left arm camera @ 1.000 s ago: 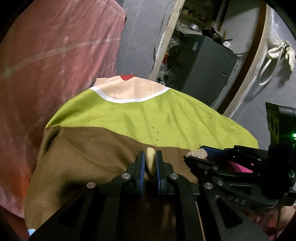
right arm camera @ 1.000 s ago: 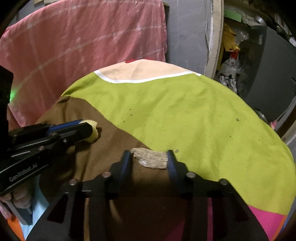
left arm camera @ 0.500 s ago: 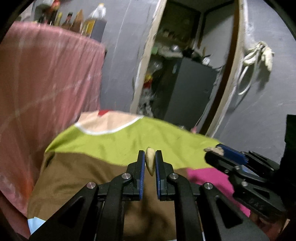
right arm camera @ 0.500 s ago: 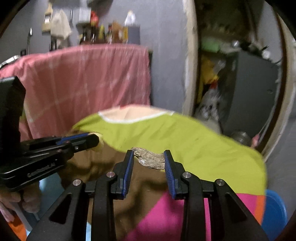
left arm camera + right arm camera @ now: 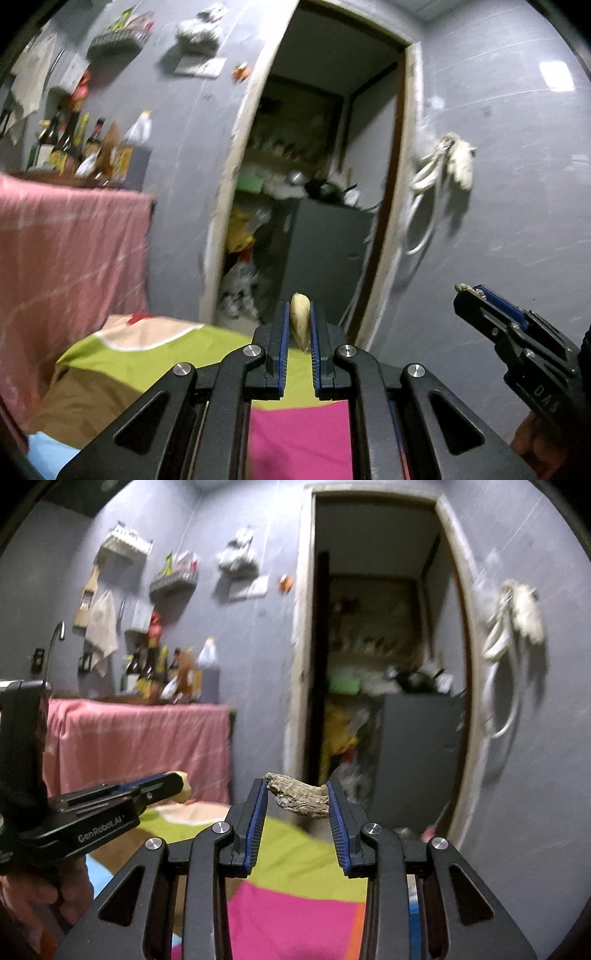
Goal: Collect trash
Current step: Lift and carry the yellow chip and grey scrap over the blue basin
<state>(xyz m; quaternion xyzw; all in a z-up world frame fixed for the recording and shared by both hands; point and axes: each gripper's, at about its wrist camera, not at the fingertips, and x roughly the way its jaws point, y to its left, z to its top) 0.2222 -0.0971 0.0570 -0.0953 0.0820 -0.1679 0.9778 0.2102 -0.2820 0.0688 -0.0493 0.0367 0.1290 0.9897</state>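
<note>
Both grippers rose off the cloth (image 5: 155,365); GenRobot.AI left fingers (image 5: 300,325) pinch pale scrap (image 5: 299,321), right fingers (image 5: 297,797) brown scrap (image 5: 301,800).

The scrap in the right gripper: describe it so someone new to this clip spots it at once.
Start at the open doorway in the grey wall, then drop to the right gripper in front of it. The brown scrap spans the gap between its blue pads: wrinkled and lumpy, unlike the smooth pale yellow piece pinched in the left gripper.

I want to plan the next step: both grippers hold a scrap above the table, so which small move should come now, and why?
Probably carry both scraps away toward a bin; none shows here. The left gripper is shut on the pale yellow scrap, the right gripper on the brown crumpled scrap, both clear of the colourful tablecloth.
</note>
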